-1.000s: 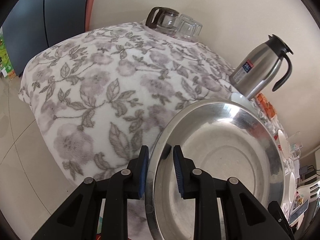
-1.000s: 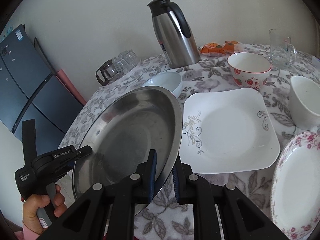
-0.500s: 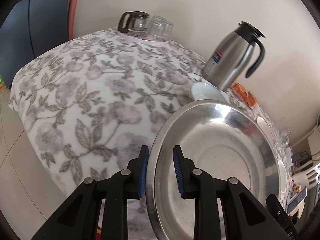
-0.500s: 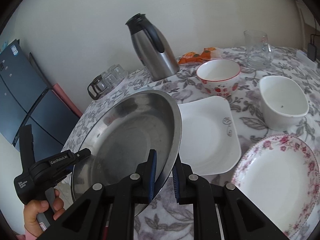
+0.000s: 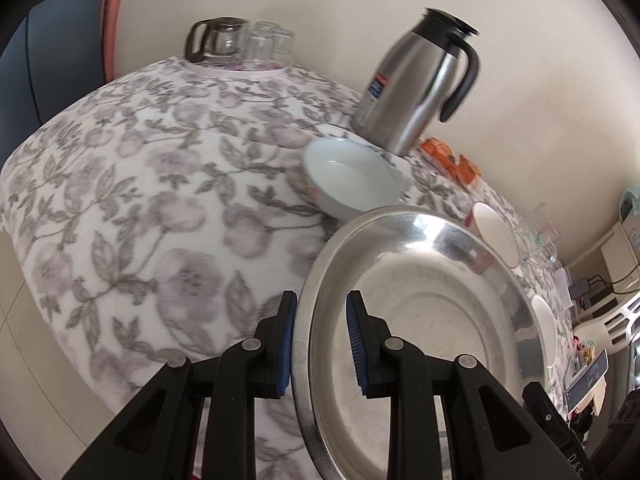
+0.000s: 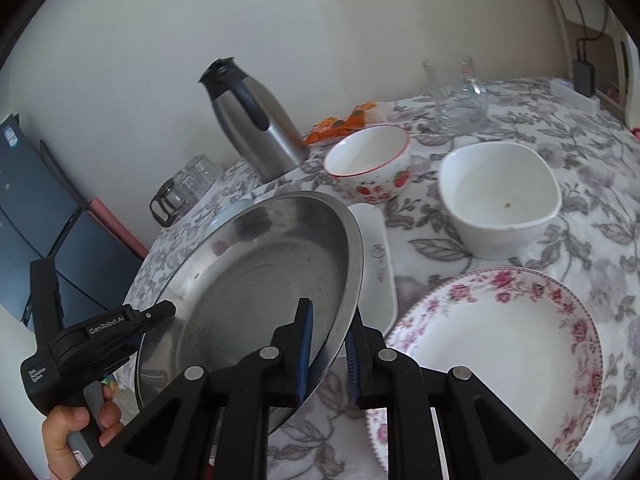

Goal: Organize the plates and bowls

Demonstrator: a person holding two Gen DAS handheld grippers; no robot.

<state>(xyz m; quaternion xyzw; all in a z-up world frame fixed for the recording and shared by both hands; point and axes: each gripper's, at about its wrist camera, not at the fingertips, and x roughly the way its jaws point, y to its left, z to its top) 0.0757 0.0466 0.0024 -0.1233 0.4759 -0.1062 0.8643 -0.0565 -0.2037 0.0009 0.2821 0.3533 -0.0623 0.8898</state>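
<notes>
Both tools grip steel plate above floral tablecloth.

Between my two sets of fingers the steel plate hangs tilted above the bench, overlapping the square plate; right of that lies the flowered plate, with two bowls and the flask behind.

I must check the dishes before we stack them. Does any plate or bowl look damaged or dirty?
Yes. The white square bowl has a small chip in its near rim and a dark speck inside. The steel plate, held tilted above the table, looks unharmed.
</notes>
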